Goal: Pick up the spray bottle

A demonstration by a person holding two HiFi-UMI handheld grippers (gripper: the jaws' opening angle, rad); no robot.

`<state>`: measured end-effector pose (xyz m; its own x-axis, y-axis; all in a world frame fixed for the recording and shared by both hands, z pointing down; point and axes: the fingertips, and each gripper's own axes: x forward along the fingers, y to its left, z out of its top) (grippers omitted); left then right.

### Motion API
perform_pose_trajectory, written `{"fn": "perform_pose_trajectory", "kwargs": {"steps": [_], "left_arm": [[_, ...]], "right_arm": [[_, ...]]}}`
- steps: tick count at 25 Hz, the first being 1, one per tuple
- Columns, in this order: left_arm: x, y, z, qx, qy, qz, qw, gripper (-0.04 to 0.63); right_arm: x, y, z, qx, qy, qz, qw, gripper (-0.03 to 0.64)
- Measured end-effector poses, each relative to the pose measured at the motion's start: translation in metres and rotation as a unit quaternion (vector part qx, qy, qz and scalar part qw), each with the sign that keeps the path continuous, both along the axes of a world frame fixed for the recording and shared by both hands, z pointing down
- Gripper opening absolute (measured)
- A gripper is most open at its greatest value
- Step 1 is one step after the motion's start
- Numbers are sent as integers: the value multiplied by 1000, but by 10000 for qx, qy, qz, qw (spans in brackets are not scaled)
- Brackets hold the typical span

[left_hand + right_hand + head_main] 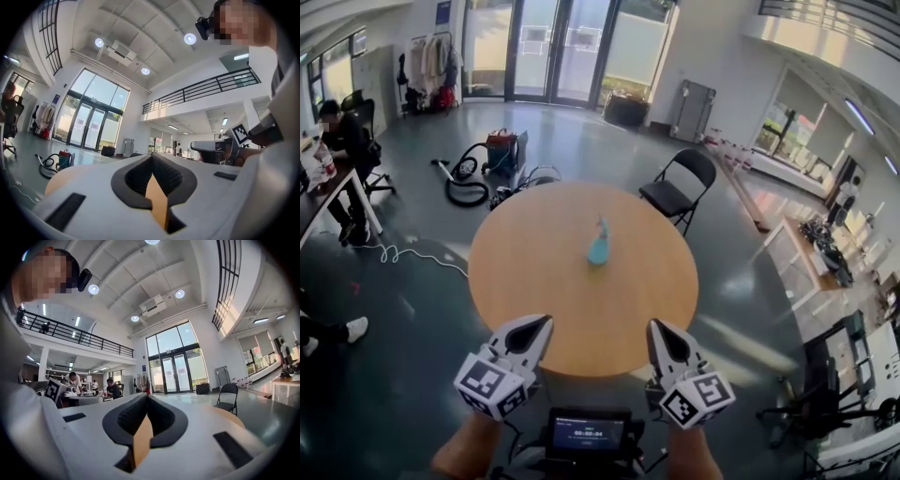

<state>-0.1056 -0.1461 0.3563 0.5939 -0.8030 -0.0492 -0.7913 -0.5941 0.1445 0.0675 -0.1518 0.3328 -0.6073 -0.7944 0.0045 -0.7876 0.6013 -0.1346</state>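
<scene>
small light-blue plastic spray bottle (599,246) stands upright near the middle of the round light-wood table (525,272), well apart from both tools. left gripper (528,338) and right gripper (664,344) hover at the table's near edge, jaws pressed together, nothing between them; likely staged for the approach. both gripper views point level, so only slivers of tabletop show and the bottle is hidden. the bottle's nozzle direction is too small to tell.

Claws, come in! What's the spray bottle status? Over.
Shut and empty: left claw, right claw. Untouched spray bottle stands on table. Nothing in the way.
</scene>
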Motion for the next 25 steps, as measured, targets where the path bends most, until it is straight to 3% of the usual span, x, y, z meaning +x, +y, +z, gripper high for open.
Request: {"fn": "perform_pose_trajectory", "kwargs": {"steps": [5,13,25], "left_arm": [[-7,-32,11,-152,36,-107,9998,3],[-9,-108,5,-57,-186,-484,9986,3],[19,-217,14,-223,-386,-1134,9926,3]], "right_arm": [[-15,-39,-3,173,168,-157,9996,3],[-20,-129,-5,221,43,-487,9986,6],[7,-255,3,188,-56,-980,9950,6]]}}
